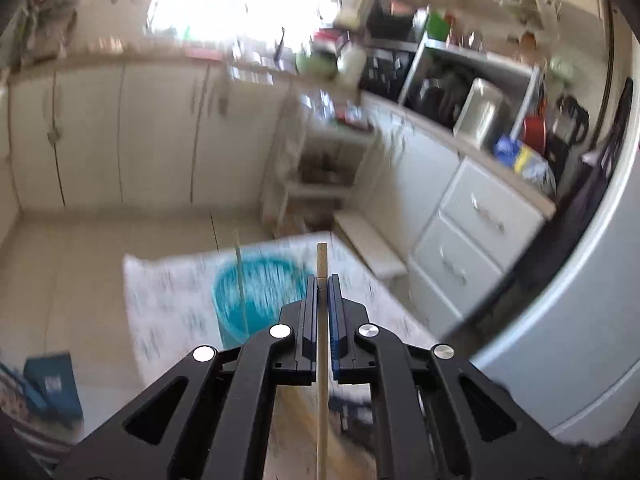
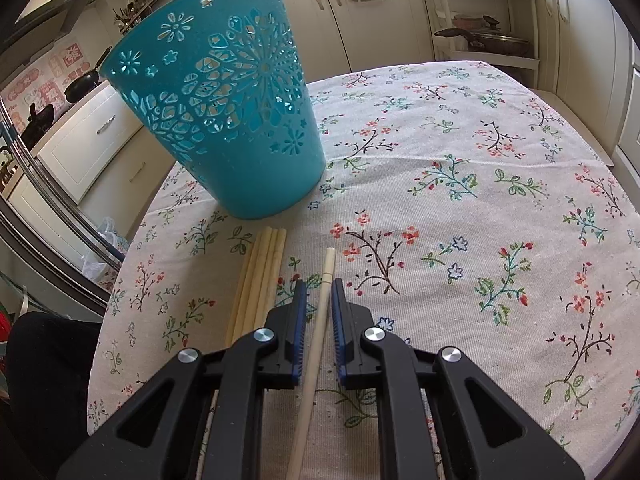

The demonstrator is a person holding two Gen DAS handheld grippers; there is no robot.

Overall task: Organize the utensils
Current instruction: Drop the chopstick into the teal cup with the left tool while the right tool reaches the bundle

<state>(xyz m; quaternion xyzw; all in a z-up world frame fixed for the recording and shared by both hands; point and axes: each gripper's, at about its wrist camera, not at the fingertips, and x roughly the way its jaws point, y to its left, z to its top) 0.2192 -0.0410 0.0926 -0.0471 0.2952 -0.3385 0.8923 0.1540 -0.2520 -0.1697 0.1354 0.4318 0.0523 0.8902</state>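
My left gripper [image 1: 322, 280] is shut on a wooden chopstick [image 1: 322, 360] and holds it high above the table, over the teal basket [image 1: 260, 292], which shows blurred below. One thin stick [image 1: 240, 280] stands in the basket. In the right wrist view my right gripper [image 2: 319, 284] is low at the table with its jaws closed around a pale chopstick [image 2: 316, 340]. Three more chopsticks [image 2: 260, 276] lie side by side just left of it. The teal cut-out basket [image 2: 224, 100] stands upright at the far left.
The table has a floral cloth [image 2: 460, 200]. Kitchen cabinets [image 1: 120, 132], drawers [image 1: 472, 236] and a shelf rack [image 2: 484, 20] surround it. A fridge [image 1: 580, 320] is at the right in the left wrist view.
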